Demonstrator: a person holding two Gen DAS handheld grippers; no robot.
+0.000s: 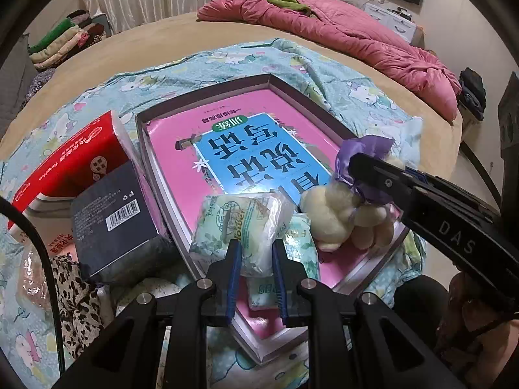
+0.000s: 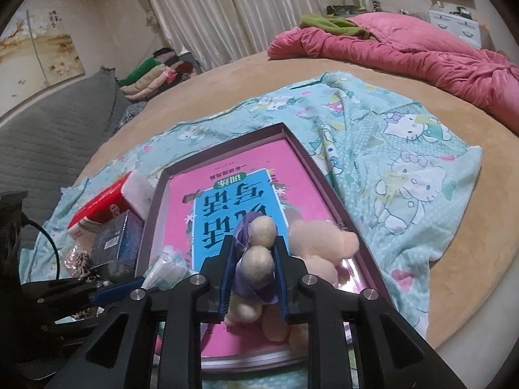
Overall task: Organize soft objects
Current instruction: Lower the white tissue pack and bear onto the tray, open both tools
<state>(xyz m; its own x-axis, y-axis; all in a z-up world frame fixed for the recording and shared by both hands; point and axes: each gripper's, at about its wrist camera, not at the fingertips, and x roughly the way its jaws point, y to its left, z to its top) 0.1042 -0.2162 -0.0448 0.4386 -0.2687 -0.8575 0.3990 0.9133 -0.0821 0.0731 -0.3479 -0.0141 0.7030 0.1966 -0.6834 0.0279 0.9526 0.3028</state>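
Note:
A shallow purple-rimmed box (image 1: 207, 92) lies on a Hello Kitty cloth and holds a pink and blue book (image 1: 246, 149). My left gripper (image 1: 256, 249) is shut on a green-printed tissue pack (image 1: 240, 227) over the box's near end. A second tissue pack (image 1: 301, 246) lies beneath it. My right gripper (image 2: 254, 243) is shut on a cream plush toy (image 2: 259, 259) with a purple ribbon (image 2: 241, 230), held over the book. The toy also shows in the left wrist view (image 1: 337, 220), with the right gripper (image 1: 356, 165) on its ribbon.
A red tissue box (image 1: 74, 162), a dark carton (image 1: 110, 214) and a leopard-print cloth (image 1: 78, 301) lie left of the purple-rimmed box. A pink quilt (image 1: 350, 32) lies at the bed's far side. Folded clothes (image 2: 152, 74) are stacked beyond the bed's left edge.

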